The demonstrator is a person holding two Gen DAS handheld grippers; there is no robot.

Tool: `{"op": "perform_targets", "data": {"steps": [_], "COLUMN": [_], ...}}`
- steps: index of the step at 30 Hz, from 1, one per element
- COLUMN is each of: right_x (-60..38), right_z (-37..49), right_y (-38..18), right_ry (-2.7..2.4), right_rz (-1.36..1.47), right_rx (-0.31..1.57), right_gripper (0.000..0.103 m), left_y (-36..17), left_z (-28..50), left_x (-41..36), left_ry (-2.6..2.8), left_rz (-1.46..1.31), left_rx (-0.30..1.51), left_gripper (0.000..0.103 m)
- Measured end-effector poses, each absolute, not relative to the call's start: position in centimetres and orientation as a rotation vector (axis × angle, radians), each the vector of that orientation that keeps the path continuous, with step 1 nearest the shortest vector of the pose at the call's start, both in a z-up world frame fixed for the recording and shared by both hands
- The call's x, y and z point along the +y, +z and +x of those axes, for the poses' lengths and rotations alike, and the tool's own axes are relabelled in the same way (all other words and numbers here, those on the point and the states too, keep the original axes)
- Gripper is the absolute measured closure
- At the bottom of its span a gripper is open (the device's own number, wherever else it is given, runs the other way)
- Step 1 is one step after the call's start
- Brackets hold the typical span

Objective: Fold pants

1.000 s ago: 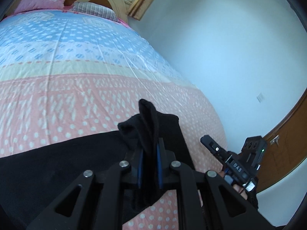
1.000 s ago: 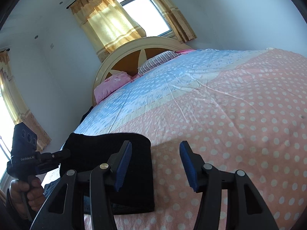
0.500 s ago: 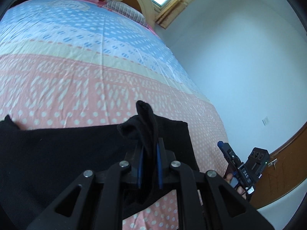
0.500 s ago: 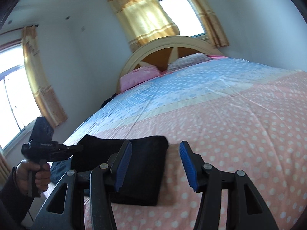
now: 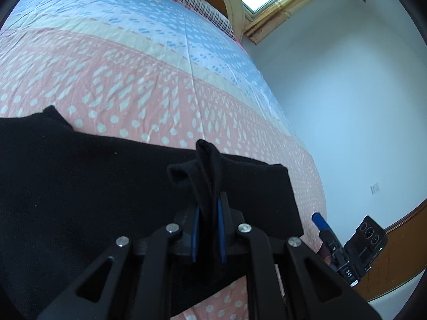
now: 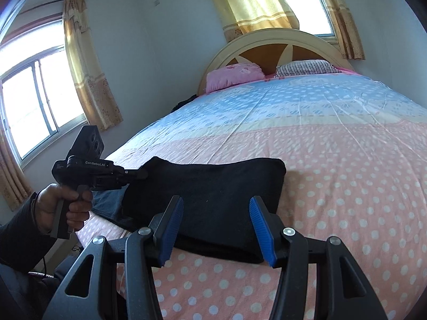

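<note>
Person's hand (image 6: 62, 204) at far left, wrapped round the pistol handle of the left gripper (image 5: 208, 208), sleeve below it. Jaws clamped tight on a bunched fold of black cloth, blue pads nearly together with the cloth standing up between them. Grip taken at a corner, most likely so the layer can be dragged across as one sheet rather than wrinkling.

Pants (image 6: 210, 194) black, lying on the near part of the bed (image 6: 347, 165), close to the foot edge, already doubled into a thick rectangle. Far edge straight, right end rounded where the layers turn over. Something blue, possibly denim, just under the left end; cannot tell what it is.

Right gripper (image 6: 216, 228) low over the near edge of the pants, jaws apart about halfway, nothing between the pads, no contact seen. Probably held ready to pin or take the near corner while the left side carries its corner over.

Pink pillow (image 6: 234, 76) and striped pillow (image 6: 307, 68) up at the headboard (image 6: 275, 38), well apart from the work. Rest of the dotted cover flat, so room for the next fold.
</note>
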State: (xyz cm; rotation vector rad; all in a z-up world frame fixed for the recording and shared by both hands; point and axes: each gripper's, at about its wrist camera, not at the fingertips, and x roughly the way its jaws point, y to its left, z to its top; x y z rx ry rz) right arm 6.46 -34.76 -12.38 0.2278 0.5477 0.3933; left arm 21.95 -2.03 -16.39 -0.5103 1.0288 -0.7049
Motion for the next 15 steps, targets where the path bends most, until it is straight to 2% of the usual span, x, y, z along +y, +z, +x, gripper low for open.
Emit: {"op": "perform_targets", "data": {"steps": [8, 15], "right_x": [-33.0, -33.3], "right_z": [8.5, 7.8], "right_y": [-15.7, -14.5], "right_ry": [0.385, 0.384], "right_rz": [0.147, 0.156], "right_rx": [0.745, 0.704], "right_gripper": [0.049, 0.047], "left_y": [-17.9, -18.8], "left_z": [21.7, 21.4], "left_x": [-1.7, -1.1], "left_ry": [-0.666, -0.641], "left_rz": [-0.484, -0.485], "left_rx": [1.063, 1.077], "left_gripper": [0.090, 0.082]}}
